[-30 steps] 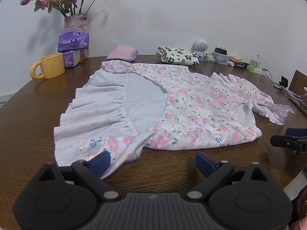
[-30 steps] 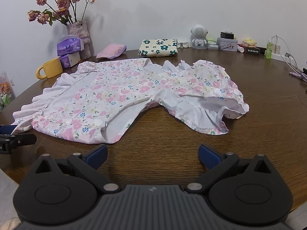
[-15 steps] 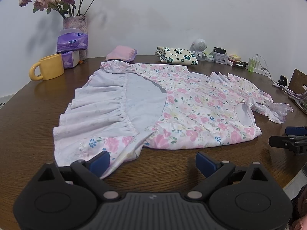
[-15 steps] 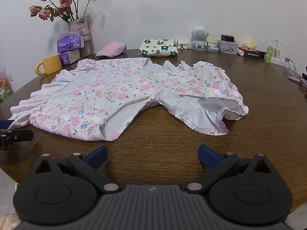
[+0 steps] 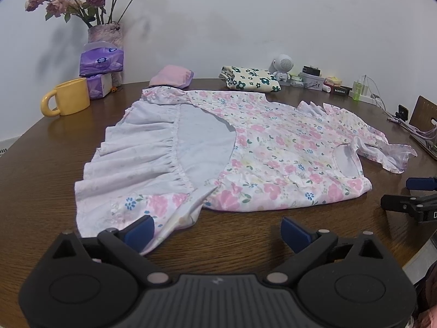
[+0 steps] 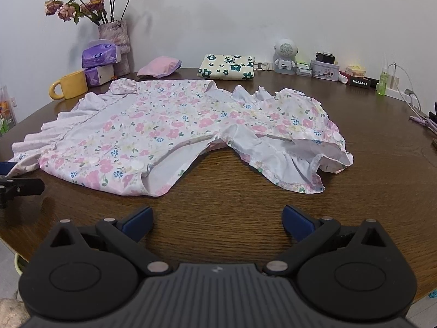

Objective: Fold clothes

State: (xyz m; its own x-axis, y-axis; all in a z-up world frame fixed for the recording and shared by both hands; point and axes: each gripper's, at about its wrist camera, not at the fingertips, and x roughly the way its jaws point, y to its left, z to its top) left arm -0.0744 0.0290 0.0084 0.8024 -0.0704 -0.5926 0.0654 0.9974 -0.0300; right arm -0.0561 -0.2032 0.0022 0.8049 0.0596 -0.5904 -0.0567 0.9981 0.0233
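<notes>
Blue-padded left claw (image 5: 215, 228) opening wider

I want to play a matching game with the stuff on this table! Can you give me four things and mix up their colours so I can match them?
Things:
1. mug
2. tissue pack
3. dress
4. little robot toy

Colours:
A. white
B. yellow
C. pale with pink flowers
D. purple

Pairs: 1-B, 2-D, 3-C, 4-A
</notes>
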